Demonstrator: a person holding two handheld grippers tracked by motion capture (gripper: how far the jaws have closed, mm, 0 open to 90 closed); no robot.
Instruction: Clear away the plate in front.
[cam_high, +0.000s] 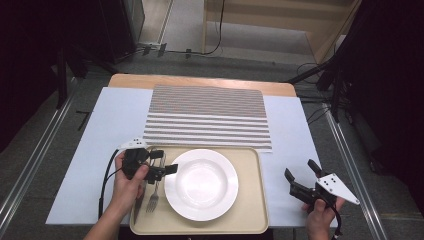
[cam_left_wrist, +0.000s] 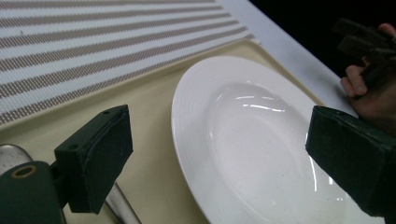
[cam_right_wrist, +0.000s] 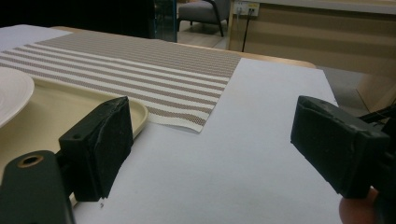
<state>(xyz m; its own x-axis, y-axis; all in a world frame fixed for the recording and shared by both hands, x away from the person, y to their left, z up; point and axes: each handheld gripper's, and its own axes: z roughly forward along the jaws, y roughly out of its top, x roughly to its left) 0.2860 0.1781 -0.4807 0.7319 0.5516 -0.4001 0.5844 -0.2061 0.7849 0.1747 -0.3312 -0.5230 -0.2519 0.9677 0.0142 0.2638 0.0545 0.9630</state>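
White and glossy, the plate (cam_high: 201, 184) sits on my tray (cam_high: 250, 220) just right of the fork (cam_high: 154, 196), my left gripper (cam_high: 164, 161) spread wide above its rim, my right gripper (cam_high: 302, 172) also spread.

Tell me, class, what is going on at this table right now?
A person holds a gripper in each hand. The left gripper, jaws open, hovers over the beige tray just left of the white plate, above a fork and another utensil whose kind I cannot tell. The right gripper, also open and holding nothing, waits over the white table cover right of the tray. A striped placemat lies bare behind the tray.
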